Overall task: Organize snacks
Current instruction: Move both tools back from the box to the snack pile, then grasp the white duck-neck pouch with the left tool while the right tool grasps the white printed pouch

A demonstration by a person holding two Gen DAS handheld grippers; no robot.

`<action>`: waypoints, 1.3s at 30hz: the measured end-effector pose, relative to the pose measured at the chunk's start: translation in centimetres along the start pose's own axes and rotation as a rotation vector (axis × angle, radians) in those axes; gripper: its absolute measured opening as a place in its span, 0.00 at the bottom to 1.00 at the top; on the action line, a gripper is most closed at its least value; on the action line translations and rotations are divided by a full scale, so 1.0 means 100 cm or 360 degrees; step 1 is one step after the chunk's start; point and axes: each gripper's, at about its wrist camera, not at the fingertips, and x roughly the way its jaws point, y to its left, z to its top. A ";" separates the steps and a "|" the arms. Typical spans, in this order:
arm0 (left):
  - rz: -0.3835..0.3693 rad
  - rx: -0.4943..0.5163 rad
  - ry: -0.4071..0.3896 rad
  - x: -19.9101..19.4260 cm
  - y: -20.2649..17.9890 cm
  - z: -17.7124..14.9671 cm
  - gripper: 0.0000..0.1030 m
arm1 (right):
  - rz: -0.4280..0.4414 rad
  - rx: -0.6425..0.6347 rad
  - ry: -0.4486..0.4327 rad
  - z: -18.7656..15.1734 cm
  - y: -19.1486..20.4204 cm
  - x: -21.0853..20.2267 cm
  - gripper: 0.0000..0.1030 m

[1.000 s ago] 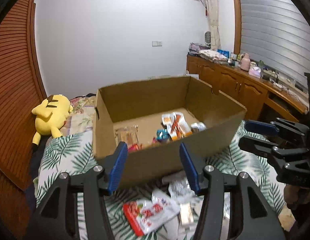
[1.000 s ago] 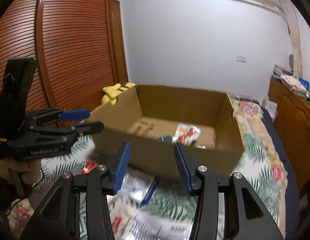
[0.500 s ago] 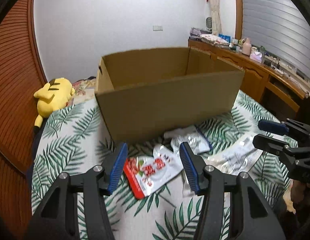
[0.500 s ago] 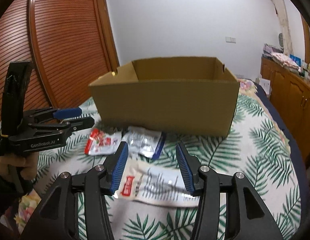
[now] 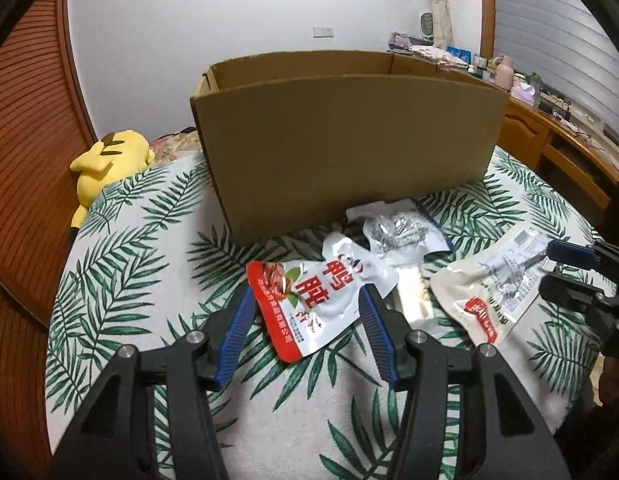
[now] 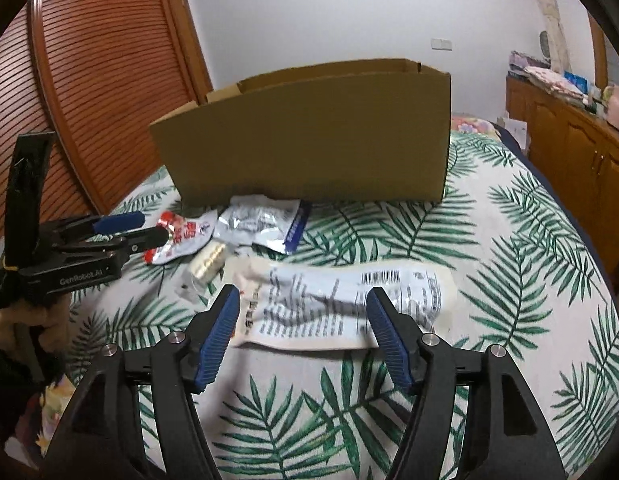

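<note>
In the left wrist view, the left claw (image 5: 307, 322) stands part open and empty, its jaws flanking the red-and-white snack pouch (image 5: 309, 300) lying on the bed just before the cardboard box (image 5: 349, 140). In the right wrist view, the right claw (image 6: 303, 330) is opening, empty, over the long cream packet (image 6: 345, 304), which lies crosswise before the box, the nearer hand for it.

Four snack packets (image 5: 315, 304) — one box (image 5: 345, 144) — one plush (image 5: 109, 164)
</note>
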 end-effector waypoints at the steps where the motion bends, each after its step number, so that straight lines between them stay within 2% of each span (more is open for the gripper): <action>1: 0.0001 -0.0002 0.0004 0.001 0.001 -0.001 0.53 | -0.0003 -0.0004 0.0007 -0.002 0.000 -0.001 0.66; 10: -0.0046 -0.0058 0.0065 0.010 0.004 -0.009 0.53 | 0.0015 0.0059 0.0085 -0.015 -0.008 -0.008 0.66; 16: -0.0071 -0.0062 0.0101 0.015 0.002 -0.013 0.53 | -0.0001 0.0140 0.0158 -0.013 -0.016 0.004 0.66; 24: -0.0051 -0.0020 0.0018 0.004 0.002 -0.007 0.53 | -0.0038 0.0186 0.0195 0.017 -0.030 0.023 0.68; 28: -0.0073 -0.0005 0.0025 0.004 0.006 0.002 0.53 | -0.0069 0.0151 0.0197 0.031 -0.033 0.033 0.68; 35: -0.0075 0.0141 0.0089 0.016 0.001 0.017 0.53 | -0.0075 0.0066 0.0249 0.036 -0.027 0.051 0.69; 39: -0.0133 0.0282 0.0177 0.028 -0.006 0.021 0.53 | -0.0072 0.0022 0.0262 0.030 -0.025 0.057 0.70</action>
